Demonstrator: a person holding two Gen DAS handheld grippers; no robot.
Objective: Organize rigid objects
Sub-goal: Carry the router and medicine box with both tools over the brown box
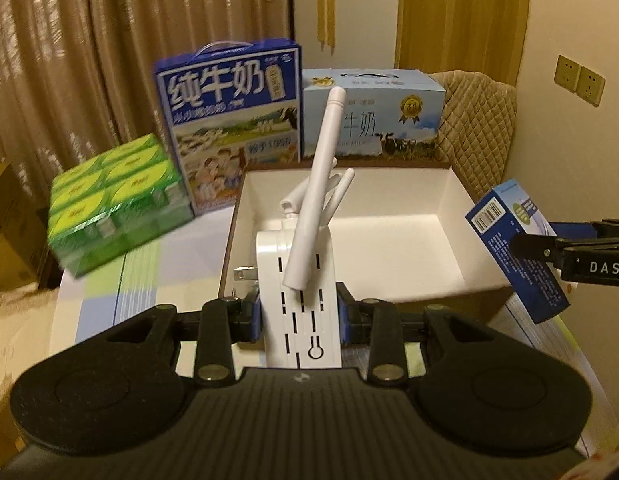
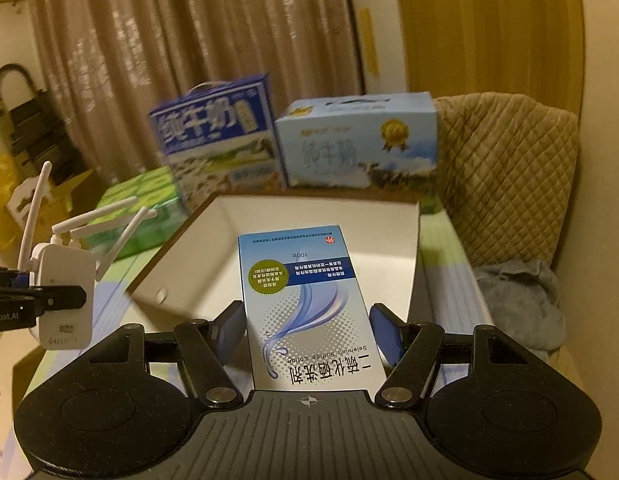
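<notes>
Behind router (image 1: 299,280), box (image 1: 409,216) floor hidden, lotion carton (image 1: 517,248) cut off

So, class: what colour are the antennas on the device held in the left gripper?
White, like the device's body. The antennas show best in the left wrist view.

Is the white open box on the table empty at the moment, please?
Seemingly empty: the white box shows only bare floor and walls; the router and lotion carton are gripper-held and hide part of it.
</notes>
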